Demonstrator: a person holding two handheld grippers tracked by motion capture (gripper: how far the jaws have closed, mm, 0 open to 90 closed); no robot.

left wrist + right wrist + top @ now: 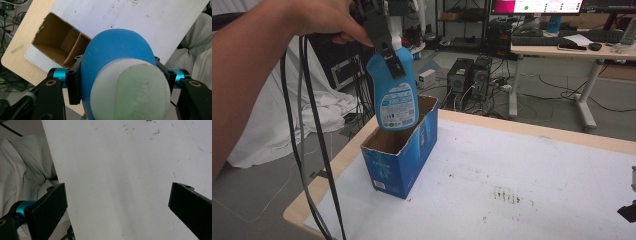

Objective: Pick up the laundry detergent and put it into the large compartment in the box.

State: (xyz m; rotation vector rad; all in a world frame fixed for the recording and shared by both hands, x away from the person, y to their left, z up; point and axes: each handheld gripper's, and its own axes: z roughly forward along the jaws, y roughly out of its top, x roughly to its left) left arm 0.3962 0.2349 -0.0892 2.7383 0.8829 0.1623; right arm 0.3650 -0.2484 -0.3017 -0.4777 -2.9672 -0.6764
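The left tool (388, 47) hangs in the air above the near left corner of the table (532, 165), carried by the person's left hand (319, 20), whose forearm comes in from the left of the high view. Its two black jaws are clamped on a blue bottle (395, 95) with a white cap, pinching it high up on the shoulder, just under the cap. The bottle hangs upright with its base pointing down and its printed label facing the camera.

Right below it stands an open blue cardboard box (399, 160), set on the white sheet near the table's left edge. The bottle's base is level with the box's open mouth or just inside it; from here I cannot tell whether it touches the cardboard. In the left gripper view the white cap (130, 92) and the rounded blue shoulder sit between the jaws, and past them the brown inside of the box (56, 46) shows, with a cardboard divider splitting it into compartments.

Black cables (314, 150) trail down from the left tool, past the table's edge.

The right tool (117, 207) is well apart from all this. Its jaws stand wide, with nothing between them, over a bare stretch of the stained white table surface (125, 165), beside a heap of white cloth (25, 172) off the table's edge.
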